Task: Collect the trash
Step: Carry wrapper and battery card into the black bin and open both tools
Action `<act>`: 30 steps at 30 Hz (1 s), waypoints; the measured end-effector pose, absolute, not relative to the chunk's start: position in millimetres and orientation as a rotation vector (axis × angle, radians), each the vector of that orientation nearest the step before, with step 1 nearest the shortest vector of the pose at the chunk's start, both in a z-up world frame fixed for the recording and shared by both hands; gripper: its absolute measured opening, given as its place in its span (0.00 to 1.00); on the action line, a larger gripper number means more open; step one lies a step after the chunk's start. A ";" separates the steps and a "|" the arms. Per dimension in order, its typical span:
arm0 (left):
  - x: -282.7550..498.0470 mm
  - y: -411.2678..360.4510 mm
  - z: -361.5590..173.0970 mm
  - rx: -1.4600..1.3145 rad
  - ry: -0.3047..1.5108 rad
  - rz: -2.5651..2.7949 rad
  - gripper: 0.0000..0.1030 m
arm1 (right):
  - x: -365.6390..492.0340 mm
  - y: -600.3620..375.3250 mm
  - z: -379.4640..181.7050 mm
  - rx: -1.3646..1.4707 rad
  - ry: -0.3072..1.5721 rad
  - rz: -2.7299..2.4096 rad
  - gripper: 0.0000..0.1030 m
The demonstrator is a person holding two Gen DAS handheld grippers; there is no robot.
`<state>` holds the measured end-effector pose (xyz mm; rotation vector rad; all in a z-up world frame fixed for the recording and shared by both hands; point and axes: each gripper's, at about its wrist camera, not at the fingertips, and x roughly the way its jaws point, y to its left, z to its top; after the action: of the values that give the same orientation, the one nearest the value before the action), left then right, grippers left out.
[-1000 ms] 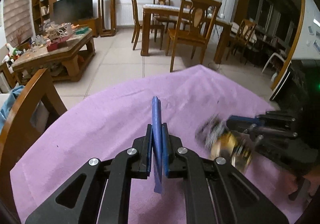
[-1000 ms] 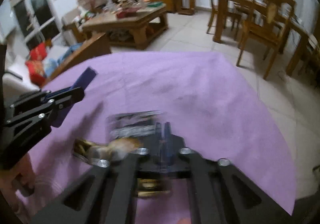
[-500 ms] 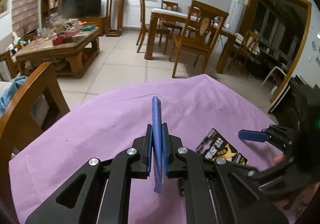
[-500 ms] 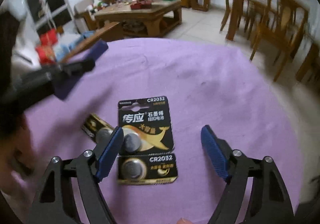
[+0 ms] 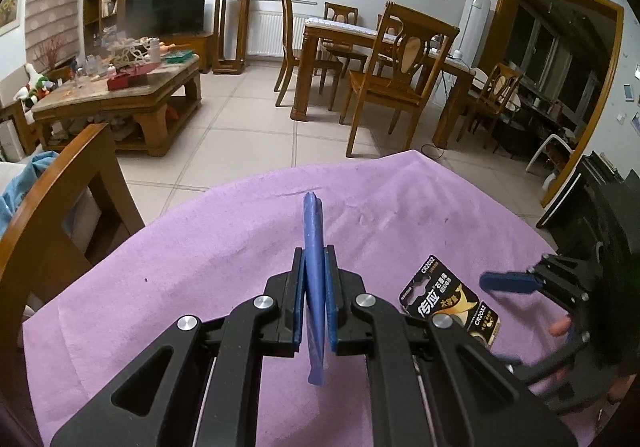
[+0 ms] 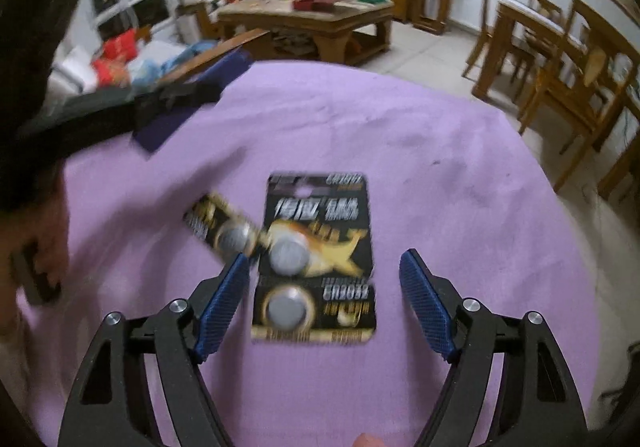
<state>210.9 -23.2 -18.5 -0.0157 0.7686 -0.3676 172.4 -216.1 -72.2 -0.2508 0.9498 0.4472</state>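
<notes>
A black and gold CR2032 battery card (image 6: 316, 259) lies flat on the purple tablecloth (image 6: 420, 151); it also shows in the left wrist view (image 5: 448, 297). A smaller battery card (image 6: 218, 227) lies at its left, overlapping its edge. My right gripper (image 6: 324, 279) is open, low over the big card, which lies between its fingers; it shows from the side in the left wrist view (image 5: 516, 283). My left gripper (image 5: 314, 279) is shut on a flat blue sheet (image 5: 314, 243) held edge-on above the cloth; it appears blurred in the right wrist view (image 6: 176, 103).
A wooden chair back (image 5: 52, 199) stands at the table's left edge. Beyond the table are a tiled floor, a cluttered coffee table (image 5: 120, 87) and a dining set (image 5: 392, 59). A dark cabinet (image 5: 600, 199) is at the right.
My right gripper let go of the battery cards, opened and now hovers over them lying on the cloth. My left gripper kept its grip on the blue sheet and rose slightly.
</notes>
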 end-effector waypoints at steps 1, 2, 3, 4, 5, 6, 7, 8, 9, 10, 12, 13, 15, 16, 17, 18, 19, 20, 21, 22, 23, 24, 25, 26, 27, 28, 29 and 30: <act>210.7 -23.6 -19.0 -0.015 0.768 -0.373 0.09 | 167.1 -216.9 -71.8 -0.268 0.945 0.465 0.75; 210.5 -24.7 -18.8 -0.012 0.769 -0.375 0.09 | 164.1 -218.0 -72.0 -0.269 0.947 0.473 0.75; 210.1 -25.8 -18.9 -0.007 0.771 -0.376 0.09 | 161.1 -219.8 -71.9 -0.277 0.944 0.479 0.75; 210.1 -27.1 -20.3 -0.002 0.773 -0.379 0.09 | 160.4 -221.7 -71.1 -0.276 0.940 0.481 0.74; 210.0 -27.8 -20.8 0.001 0.774 -0.382 0.09 | 160.1 -223.5 -69.8 -0.269 0.931 0.475 0.62; 210.1 -28.4 -21.3 0.004 0.776 -0.384 0.09 | 160.7 -224.9 -69.6 -0.261 0.929 0.467 0.57; 210.4 -28.7 -23.2 0.006 0.780 -0.385 0.09 | 160.0 -229.1 -70.6 -0.246 0.931 0.458 0.57; 209.8 -29.2 -23.4 0.007 0.782 -0.385 0.09 | 159.6 -232.1 -70.3 -0.235 0.924 0.453 0.57; 209.2 -29.5 -24.0 0.007 0.783 -0.385 0.09 | 158.2 -232.3 -70.8 -0.224 0.918 0.453 0.57; 209.2 -29.2 -24.7 0.007 0.782 -0.387 0.09 | 156.3 -234.3 -70.7 -0.207 0.915 0.448 0.57; 209.5 -30.1 -22.7 0.006 0.778 -0.392 0.09 | 153.1 -241.6 -69.3 -0.157 0.910 0.447 0.57; 208.6 -30.9 -22.2 0.006 0.773 -0.396 0.09 | 149.7 -245.5 -67.6 -0.132 0.904 0.449 0.57; 205.4 -34.4 -21.6 0.010 0.764 -0.410 0.09 | 142.5 -256.3 -62.6 -0.083 0.892 0.457 0.57; 203.9 -36.1 -21.8 0.011 0.762 -0.416 0.09 | 139.2 -262.5 -58.7 -0.055 0.887 0.468 0.57; 202.8 -37.6 -21.5 0.010 0.757 -0.427 0.09 | 134.0 -271.0 -53.6 -0.020 0.877 0.481 0.57; 201.5 -39.1 -21.0 0.010 0.753 -0.435 0.09 | 130.9 -276.7 -47.9 0.002 0.868 0.489 0.57; 199.9 -40.9 -20.5 0.011 0.746 -0.445 0.09 | 125.3 -283.4 -43.0 0.025 0.856 0.497 0.57; 199.2 -42.1 -19.5 0.012 0.739 -0.452 0.09 | 118.2 -292.3 -36.0 0.056 0.838 0.506 0.57; 197.2 -43.7 -18.1 0.008 0.728 -0.464 0.09 | 112.8 -298.2 -31.5 0.074 0.825 0.511 0.57; 194.7 -45.4 -16.7 0.000 0.717 -0.479 0.09 | 105.2 -305.4 -25.4 0.095 0.807 0.515 0.57; 191.1 -47.3 -14.5 -0.002 0.701 -0.494 0.09 | 98.6 -313.5 -19.6 0.113 0.789 0.517 0.57; 187.6 -50.1 -12.6 0.003 0.688 -0.503 0.09 | 88.6 -324.6 -11.3 0.137 0.760 0.518 0.57; 181.9 -55.7 -9.6 0.004 0.672 -0.526 0.09 | 79.7 -331.7 -6.4 0.152 0.740 0.517 0.57; 177.5 -60.4 -7.2 -0.004 0.660 -0.544 0.09 | 69.7 -342.4 0.7 0.170 0.713 0.516 0.57; 172.2 -66.2 -4.3 -0.013 0.647 -0.563 0.09 | 62.2 -348.7 5.2 0.183 0.693 0.514 0.57; 163.4 -76.1 -0.6 -0.016 0.633 -0.591 0.09 | 53.3 -357.6 11.6 0.199 0.670 0.511 0.57; 155.5 -85.2 1.7 -0.013 0.622 -0.610 0.09 | 45.5 -366.1 17.6 0.213 0.649 0.507 0.57; 146.1 -95.7 5.3 -0.005 0.608 -0.633 0.09 | 31.2 -382.7 26.3 0.234 0.618 0.500 0.57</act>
<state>146.1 -95.7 5.3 -0.0052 0.6076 -0.6326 31.2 -382.7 26.3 0.2344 0.6180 0.4996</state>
